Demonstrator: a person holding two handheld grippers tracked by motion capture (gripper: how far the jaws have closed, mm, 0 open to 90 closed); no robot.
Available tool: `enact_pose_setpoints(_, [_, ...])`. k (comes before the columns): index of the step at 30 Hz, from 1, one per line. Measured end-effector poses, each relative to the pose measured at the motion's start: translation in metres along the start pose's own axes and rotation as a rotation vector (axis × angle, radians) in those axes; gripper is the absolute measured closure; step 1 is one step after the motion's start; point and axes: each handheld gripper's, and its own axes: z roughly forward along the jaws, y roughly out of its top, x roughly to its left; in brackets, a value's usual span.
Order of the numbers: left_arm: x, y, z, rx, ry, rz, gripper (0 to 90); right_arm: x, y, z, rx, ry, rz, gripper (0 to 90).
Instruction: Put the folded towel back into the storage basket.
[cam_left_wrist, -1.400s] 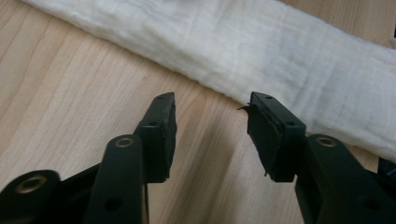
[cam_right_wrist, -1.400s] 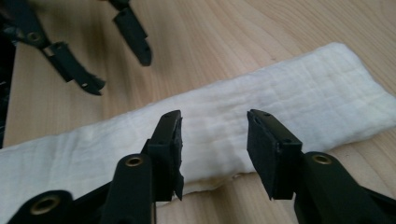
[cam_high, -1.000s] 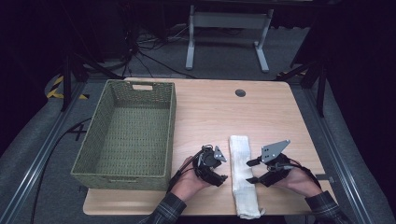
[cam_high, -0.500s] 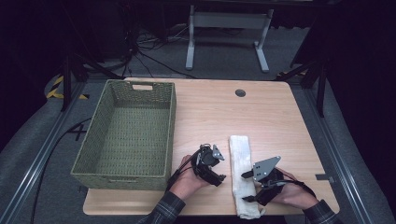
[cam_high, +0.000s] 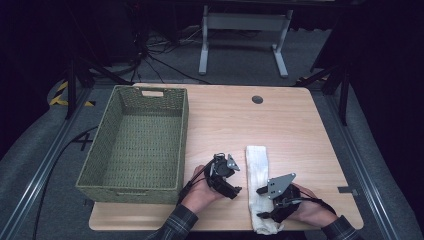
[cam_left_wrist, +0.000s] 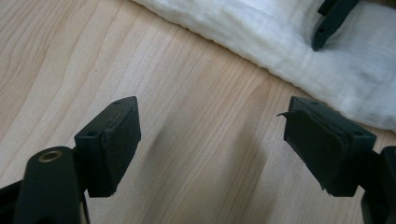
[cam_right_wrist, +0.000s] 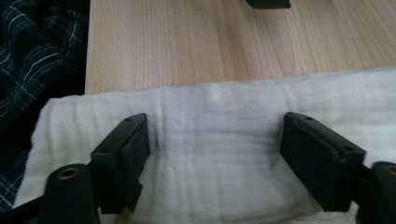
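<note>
One white towel (cam_high: 257, 180) — folded into a long, soft, ribbed strip.

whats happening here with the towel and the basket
A person at a wooden table works a hand-held gripper in each hand over a folded white towel. The right hand-held gripper hangs over the towel's near end; its jaws have just been closing but are apart, gripping nothing. The left hand-held gripper sits over bare wood beside the towel, jaws wide, having just opened. The green woven basket at the left holds nothing.
</note>
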Motion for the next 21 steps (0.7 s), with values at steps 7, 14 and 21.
enact_pose_setpoints(7, [0.000, 0.002, 0.000, -0.006, 0.003, 0.004, 19.8, 0.000, -0.004, -0.006, -0.026, 0.025, -0.021, 60.3])
enact_pose_setpoints(14, [0.002, 0.010, -0.001, -0.016, 0.004, 0.007, 20.5, -0.002, -0.006, -0.008, -0.030, 0.049, -0.008, 77.1])
enact_pose_setpoints(21, [0.007, 0.025, -0.002, -0.039, -0.006, 0.022, 22.0, 0.001, -0.005, -0.009, -0.031, 0.099, -0.014, 78.8])
